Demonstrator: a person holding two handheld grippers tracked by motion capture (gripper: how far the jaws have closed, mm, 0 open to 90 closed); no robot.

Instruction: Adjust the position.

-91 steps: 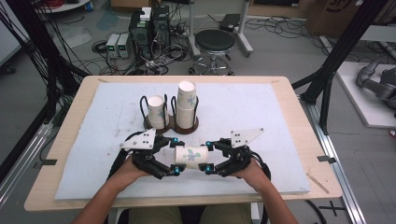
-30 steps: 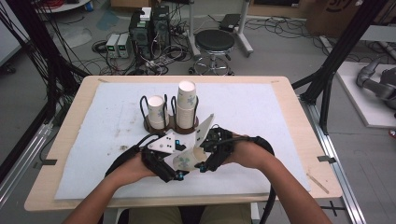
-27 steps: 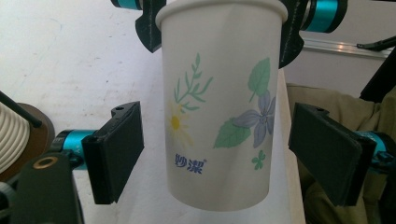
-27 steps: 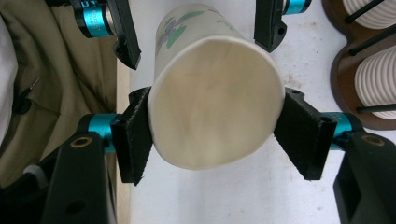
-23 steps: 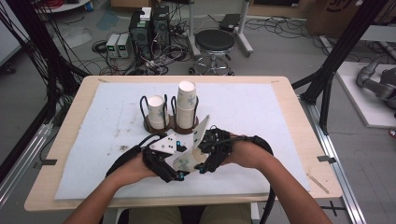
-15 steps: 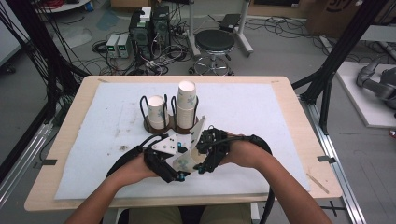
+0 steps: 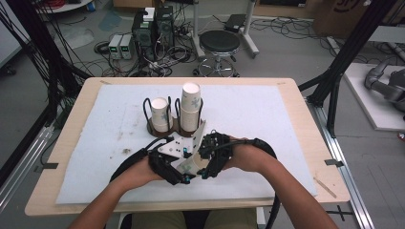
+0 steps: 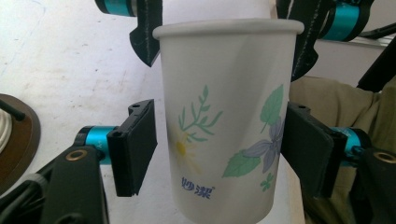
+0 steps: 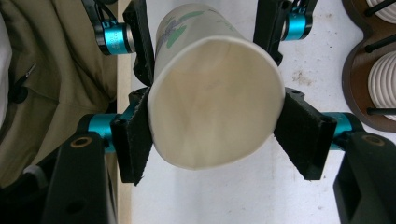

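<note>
A white paper cup printed with green leaves and a pale purple flower [image 8: 226,126] is held between both grippers above the near middle of the white-padded worktop [image 7: 286,124]. In the left gripper view, the left gripper [image 8: 219,149] has its black jaws on either side of the cup's lower wall; the right-hand jaw touches it, while the left-hand jaw stands a sliver off or barely touching, I cannot tell which. In the right gripper view, the right gripper [image 9: 217,133] has its jaws pressed against the cup's rim, squeezing the open mouth slightly oval. In the high view the cup [image 7: 191,164] lies tilted between the two hands, just in front of a dark wooden wire-looped cup holder [image 7: 174,128], which carries two stacks of similar cups.
</note>
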